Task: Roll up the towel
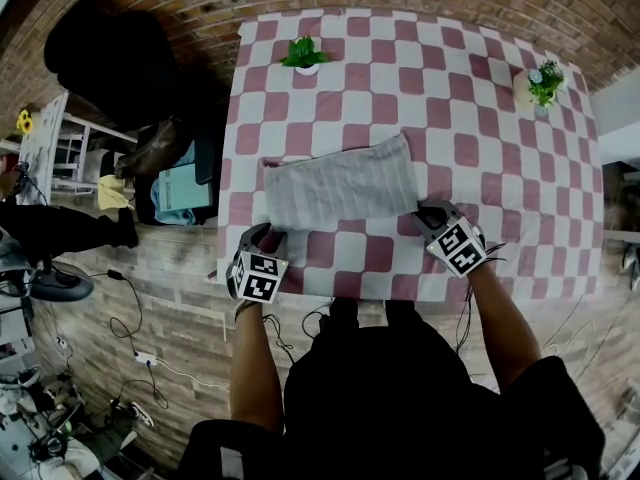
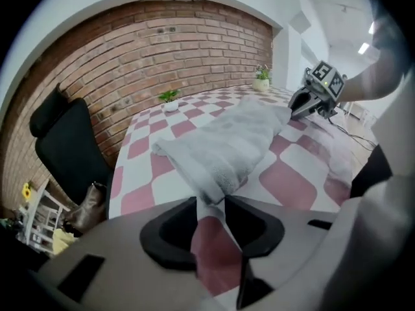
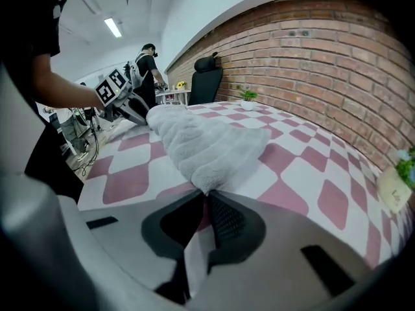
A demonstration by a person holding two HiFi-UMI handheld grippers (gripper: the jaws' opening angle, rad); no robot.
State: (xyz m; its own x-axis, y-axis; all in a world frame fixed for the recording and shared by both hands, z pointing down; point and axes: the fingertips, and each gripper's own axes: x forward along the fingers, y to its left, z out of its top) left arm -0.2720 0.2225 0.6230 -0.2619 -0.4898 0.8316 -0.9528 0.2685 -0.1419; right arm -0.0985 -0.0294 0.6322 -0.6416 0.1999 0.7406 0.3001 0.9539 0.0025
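Observation:
A grey towel [image 1: 340, 183] lies folded into a flat band across the near half of the table, on the pink-and-white checked cloth [image 1: 450, 98]. My left gripper [image 1: 262, 234] is at the towel's near left corner. In the left gripper view its jaws [image 2: 209, 203] are closed on that corner of the towel [image 2: 227, 148]. My right gripper [image 1: 432, 211] is at the near right corner. In the right gripper view its jaws [image 3: 206, 196] stand almost together, pinching the tip of the towel [image 3: 201, 148]. Each gripper view also shows the other gripper [image 2: 305, 102] [image 3: 130, 109] at the towel's far end.
Two small potted plants [image 1: 305, 54] [image 1: 543, 83] stand at the table's far side. A black chair [image 1: 110, 58], a brown bag [image 1: 150, 148] and a white rack [image 1: 60, 143] are left of the table. Cables [image 1: 130, 358] lie on the floor. The table's near edge is just below both grippers.

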